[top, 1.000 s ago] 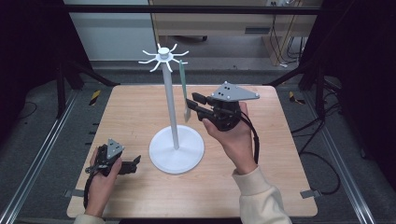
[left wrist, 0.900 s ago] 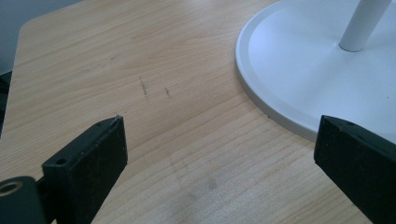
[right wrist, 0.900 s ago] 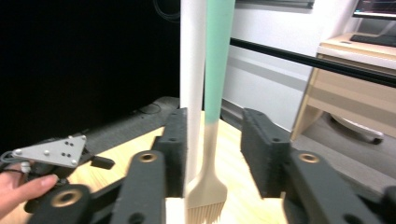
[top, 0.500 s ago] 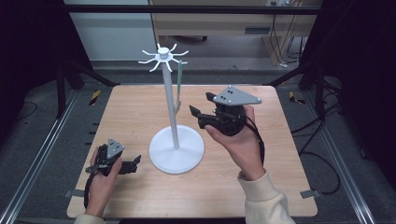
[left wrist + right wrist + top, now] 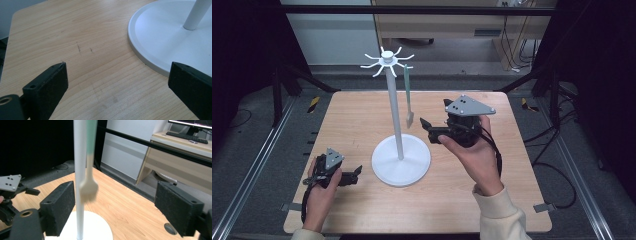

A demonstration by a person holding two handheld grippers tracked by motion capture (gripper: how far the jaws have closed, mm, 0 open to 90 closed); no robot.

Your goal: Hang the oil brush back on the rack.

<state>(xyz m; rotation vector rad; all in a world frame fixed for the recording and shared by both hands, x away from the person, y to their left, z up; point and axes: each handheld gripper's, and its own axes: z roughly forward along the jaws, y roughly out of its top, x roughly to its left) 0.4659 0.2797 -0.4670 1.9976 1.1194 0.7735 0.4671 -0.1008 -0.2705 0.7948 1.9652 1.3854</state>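
A white hook stand (image 5: pixel 395 115) rises from its round base (image 5: pixel 401 160) in the middle of the wooden table (image 5: pixel 362 115). A green-handled brush (image 5: pixel 408 100) hangs free from one of the top hooks. My right gripper (image 5: pixel 427 130) is held just right of the brush head, open; its jaws have just been opening and nothing sits between the pads. In the right gripper view the brush (image 5: pixel 88 187) dangles ahead of the wide jaws (image 5: pixel 116 200), beside the pole (image 5: pixel 80 182). My left gripper (image 5: pixel 356 175) rests open on the table left of the base (image 5: pixel 172 37), jaws (image 5: pixel 118 75) empty.
Metal frame rails (image 5: pixel 257 165) run along both sides of the table. A desk with a keyboard (image 5: pixel 190 137) stands beyond the far edge. Bare wood lies in front of the base and along the right side.
The right gripper's jaws have spread wide and let go of the brush, which now hangs free from its hook. The right hand eased slightly right and down. The left hand stayed still.
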